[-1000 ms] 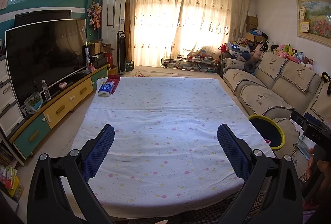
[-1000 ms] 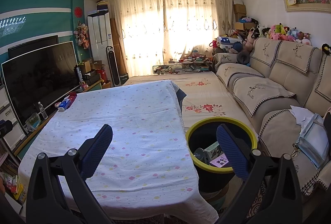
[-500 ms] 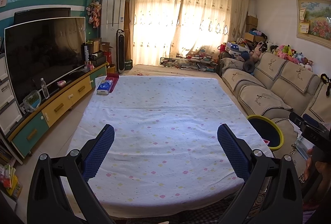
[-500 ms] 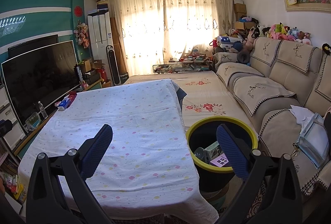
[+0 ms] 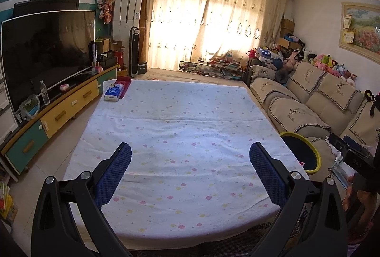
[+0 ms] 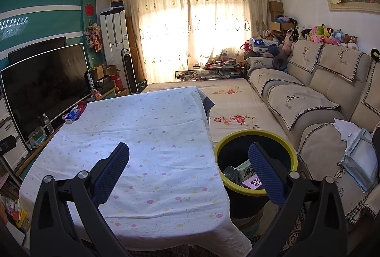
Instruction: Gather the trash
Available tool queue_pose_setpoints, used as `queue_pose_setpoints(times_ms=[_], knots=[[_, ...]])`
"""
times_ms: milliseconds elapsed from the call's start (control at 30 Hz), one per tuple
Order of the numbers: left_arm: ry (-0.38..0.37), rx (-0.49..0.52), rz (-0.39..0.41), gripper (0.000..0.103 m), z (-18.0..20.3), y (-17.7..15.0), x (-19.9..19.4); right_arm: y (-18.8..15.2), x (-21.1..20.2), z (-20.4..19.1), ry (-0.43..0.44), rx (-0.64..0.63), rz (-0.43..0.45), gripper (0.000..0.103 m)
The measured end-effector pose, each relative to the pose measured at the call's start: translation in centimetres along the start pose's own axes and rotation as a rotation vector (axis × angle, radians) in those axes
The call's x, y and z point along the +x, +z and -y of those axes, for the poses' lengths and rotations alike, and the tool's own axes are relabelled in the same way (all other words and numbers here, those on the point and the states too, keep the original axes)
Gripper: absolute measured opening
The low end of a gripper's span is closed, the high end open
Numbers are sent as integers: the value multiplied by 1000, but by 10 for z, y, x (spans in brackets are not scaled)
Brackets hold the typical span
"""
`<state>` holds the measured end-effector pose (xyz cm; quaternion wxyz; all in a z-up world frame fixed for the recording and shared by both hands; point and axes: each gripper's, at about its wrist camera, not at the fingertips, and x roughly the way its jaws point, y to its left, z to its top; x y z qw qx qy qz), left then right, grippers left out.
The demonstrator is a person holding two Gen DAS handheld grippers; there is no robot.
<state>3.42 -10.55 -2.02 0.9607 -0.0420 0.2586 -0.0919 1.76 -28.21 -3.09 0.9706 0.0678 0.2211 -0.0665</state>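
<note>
left tongs level above near edge of tabletop, pointed down its length; spread wide, nothing held. right tongs likewise spread wide and empty, straddling the tabletop's right edge and the bin, right finger over the bin mouth. bin on floor just beside tabletop, between it and sofa. trash lying inside bin. tissue pack at far left corner of tabletop.
</note>
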Motion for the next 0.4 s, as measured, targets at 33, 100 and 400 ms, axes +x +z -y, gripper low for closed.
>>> queue_pose_setpoints(times_ms=[33, 100, 400], knots=[[0, -2, -5, 98, -1, 0, 2, -1, 1, 0, -1, 0, -3, 96], [6, 1, -15, 98, -4, 2, 8, -1, 4, 0, -2, -3, -13, 96], [101, 29, -95, 98, -47, 35, 107, 25, 62, -36, 16, -133, -58, 96]])
